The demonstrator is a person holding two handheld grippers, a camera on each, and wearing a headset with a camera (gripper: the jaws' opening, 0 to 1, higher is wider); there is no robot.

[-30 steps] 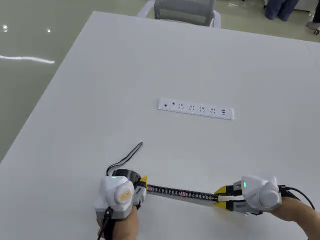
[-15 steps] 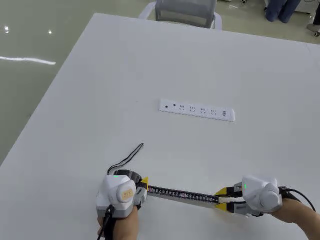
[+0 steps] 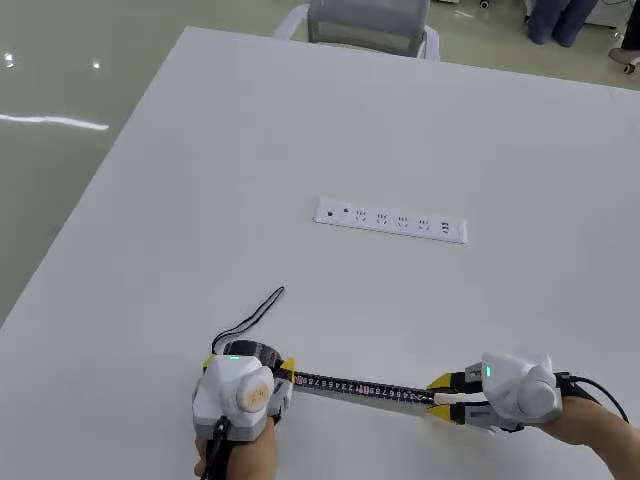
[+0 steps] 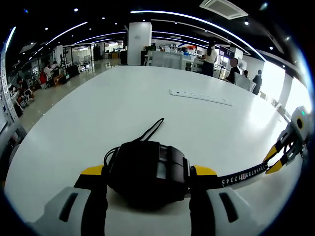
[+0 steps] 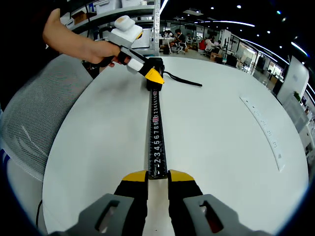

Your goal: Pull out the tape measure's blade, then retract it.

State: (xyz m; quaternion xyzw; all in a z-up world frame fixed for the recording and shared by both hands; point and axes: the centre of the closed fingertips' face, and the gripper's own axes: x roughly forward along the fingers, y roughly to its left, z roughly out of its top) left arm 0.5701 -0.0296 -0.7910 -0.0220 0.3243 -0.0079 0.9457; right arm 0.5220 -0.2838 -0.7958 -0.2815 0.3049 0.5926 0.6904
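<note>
The black tape measure case [image 3: 258, 350] rests on the white table [image 3: 300, 150], and my left gripper [image 3: 248, 360] is shut on it, yellow-tipped jaws on either side. In the left gripper view the case [image 4: 146, 164] sits between the jaws of that gripper [image 4: 147, 172]. The numbered blade [image 3: 360, 387] runs out to the right, low over the table. My right gripper [image 3: 438, 396] is shut on its end. In the right gripper view the blade [image 5: 155, 128] stretches from this gripper [image 5: 157, 175] to the case [image 5: 155, 69].
A white power strip [image 3: 390, 219] lies mid-table beyond the blade. The case's black wrist strap [image 3: 255, 312] trails up-left on the table. A grey chair [image 3: 370, 20] stands at the far edge, and a mesh chair [image 5: 29, 123] beside the near edge.
</note>
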